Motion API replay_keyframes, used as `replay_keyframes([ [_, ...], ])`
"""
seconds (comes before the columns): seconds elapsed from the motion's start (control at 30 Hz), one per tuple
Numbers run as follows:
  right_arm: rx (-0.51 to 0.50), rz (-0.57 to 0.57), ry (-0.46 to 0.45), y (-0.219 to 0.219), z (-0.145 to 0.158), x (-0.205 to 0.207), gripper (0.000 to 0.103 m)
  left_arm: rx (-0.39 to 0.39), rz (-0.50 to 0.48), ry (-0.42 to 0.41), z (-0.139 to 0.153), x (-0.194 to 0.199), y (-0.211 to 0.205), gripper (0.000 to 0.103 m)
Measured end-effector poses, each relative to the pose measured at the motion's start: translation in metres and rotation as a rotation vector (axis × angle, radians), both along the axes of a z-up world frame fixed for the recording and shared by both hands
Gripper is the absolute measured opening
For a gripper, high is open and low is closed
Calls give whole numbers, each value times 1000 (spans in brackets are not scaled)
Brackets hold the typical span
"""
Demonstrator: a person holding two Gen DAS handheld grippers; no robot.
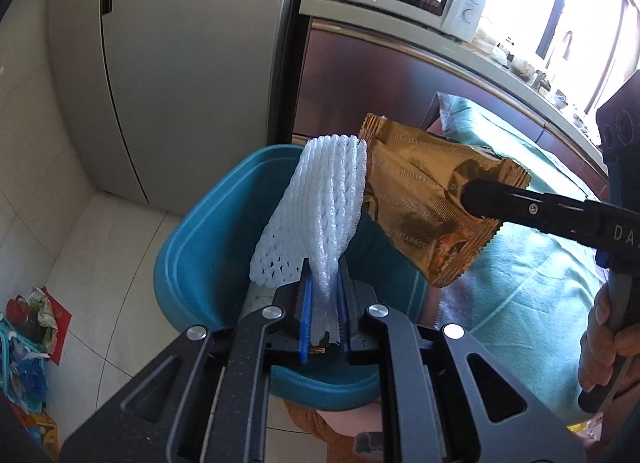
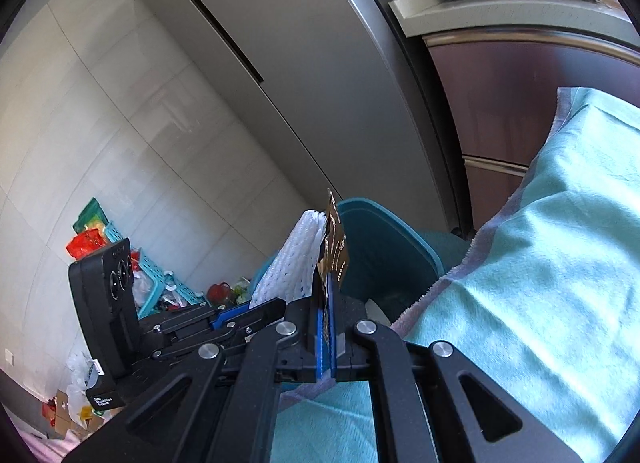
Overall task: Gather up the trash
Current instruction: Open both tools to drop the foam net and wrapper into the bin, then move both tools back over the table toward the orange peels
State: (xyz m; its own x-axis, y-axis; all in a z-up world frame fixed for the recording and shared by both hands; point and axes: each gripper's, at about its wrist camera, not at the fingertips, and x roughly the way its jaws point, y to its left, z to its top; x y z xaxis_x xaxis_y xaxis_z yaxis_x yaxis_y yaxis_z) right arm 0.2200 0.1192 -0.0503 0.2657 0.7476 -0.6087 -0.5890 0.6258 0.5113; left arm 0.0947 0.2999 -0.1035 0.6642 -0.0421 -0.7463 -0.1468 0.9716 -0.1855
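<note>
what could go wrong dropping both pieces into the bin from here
1. The white foam net is light and reaches toward the teal bin rim, so it may drift out.
2. The gold wrapper in the right hand-held gripper hangs partly over the green towel, so it may land there.

The left gripper (image 1: 322, 303) clamps a white foam net (image 1: 316, 207) between its blue pads, directly above a blue bin (image 1: 208, 223). Just right of the net, the right gripper (image 1: 470, 193) pinches a gold wrapper (image 1: 420, 199).
</note>
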Motion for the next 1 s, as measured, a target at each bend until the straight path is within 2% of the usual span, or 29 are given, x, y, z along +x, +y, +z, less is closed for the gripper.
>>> replay_keyframes([
  [0.37, -46, -11, 31, 8, -13, 9, 9, -35, 6, 47, -24, 22, -4, 18],
  [0.47, -45, -16, 37, 7, -15, 9, 17, -42, 13, 60, -30, 26, -6, 19],
  [0.7, -41, -15, 34, 5, -16, 11, 18, -56, 31, 77, -40, 30, -5, 30],
  [0.87, -25, -20, 38, -4, -17, 9, 18, -65, 36, 62, -38, 27, -5, 31],
  [1.0, -17, -23, 22, -17, -12, 3, 24, -66, 32, 23, -27, 17, -6, 39],
])
